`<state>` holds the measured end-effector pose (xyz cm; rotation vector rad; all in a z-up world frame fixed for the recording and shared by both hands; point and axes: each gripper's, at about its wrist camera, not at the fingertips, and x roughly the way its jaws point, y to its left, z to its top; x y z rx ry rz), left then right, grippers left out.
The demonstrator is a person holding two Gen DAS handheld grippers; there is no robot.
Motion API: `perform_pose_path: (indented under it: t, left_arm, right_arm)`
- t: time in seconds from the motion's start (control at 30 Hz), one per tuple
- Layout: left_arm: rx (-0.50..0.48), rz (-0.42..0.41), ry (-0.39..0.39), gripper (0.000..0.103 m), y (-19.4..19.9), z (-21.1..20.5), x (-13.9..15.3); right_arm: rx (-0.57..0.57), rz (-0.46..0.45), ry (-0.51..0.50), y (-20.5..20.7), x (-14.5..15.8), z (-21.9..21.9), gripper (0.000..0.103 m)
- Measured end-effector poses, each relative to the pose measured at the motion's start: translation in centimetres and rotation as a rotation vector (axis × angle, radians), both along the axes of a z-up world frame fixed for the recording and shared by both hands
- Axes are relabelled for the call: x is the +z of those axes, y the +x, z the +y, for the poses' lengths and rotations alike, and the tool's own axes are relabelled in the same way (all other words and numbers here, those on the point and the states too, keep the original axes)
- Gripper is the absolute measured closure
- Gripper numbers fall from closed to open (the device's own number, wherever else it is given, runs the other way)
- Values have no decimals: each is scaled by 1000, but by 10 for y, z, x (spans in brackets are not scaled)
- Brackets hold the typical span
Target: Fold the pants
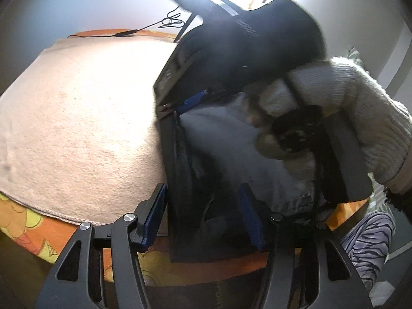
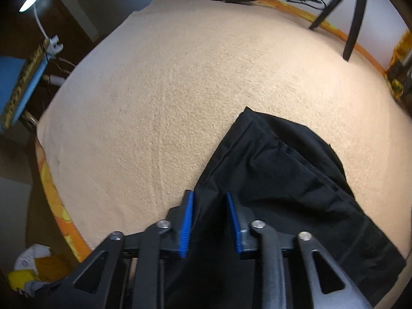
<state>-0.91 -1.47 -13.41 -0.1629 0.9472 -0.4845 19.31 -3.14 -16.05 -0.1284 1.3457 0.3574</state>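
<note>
both grippers at the near edge of the black pants, ready for a fold

the pants (image 2: 278, 170) lie flat on the beige towel (image 2: 167, 103) that covers the table, with one corner pointing toward the far side, probably so that the near edge can be lifted and carried over. the right gripper (image 2: 208, 221) points steeply down and its blue pads stand narrow around a raised ridge of the fabric; whether they already press on it i cannot tell. the left gripper (image 1: 203, 216) is tilted down less steeply, its jaws about half open with dark cloth (image 1: 188, 159) between them, the pads not clearly pressing. in the left view a hand in a white knit glove (image 1: 355, 118) grasps the other tool close above the pants.
</note>
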Motion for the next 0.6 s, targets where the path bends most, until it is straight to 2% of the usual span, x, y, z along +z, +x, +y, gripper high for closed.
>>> perform_pose_path:
  t: [0.1,0.2,0.43,0.47,0.5,0.53,0.6]
  left_arm:
    - [24,30,0,45,8,1,-1]
    - [39,54,-19,45,13,3,-4]
    - [36,61,-80,48,20,12,-7]
    - [37,55,-88,53,20,11,-6]
    - [34,49,-105,63,19,10,-4]
    - [33,39,-112,69,18,8,-2]
    - [23,3,-102,74,15,4,5]
  right_arm:
    - [-13,0,48,-3,2,-7,95]
    - [-32,-5,98,-7,7,-16,99]
    - [-81,-29,204,-12,24,-37,101]
    - [-82,-34,211,-13,26,-39,101]
    - [-82,-38,217,-13,30,-45,101]
    - [-83,-41,221,-15,32,-46,101]
    - [-86,-48,226,-15,37,-52,101]
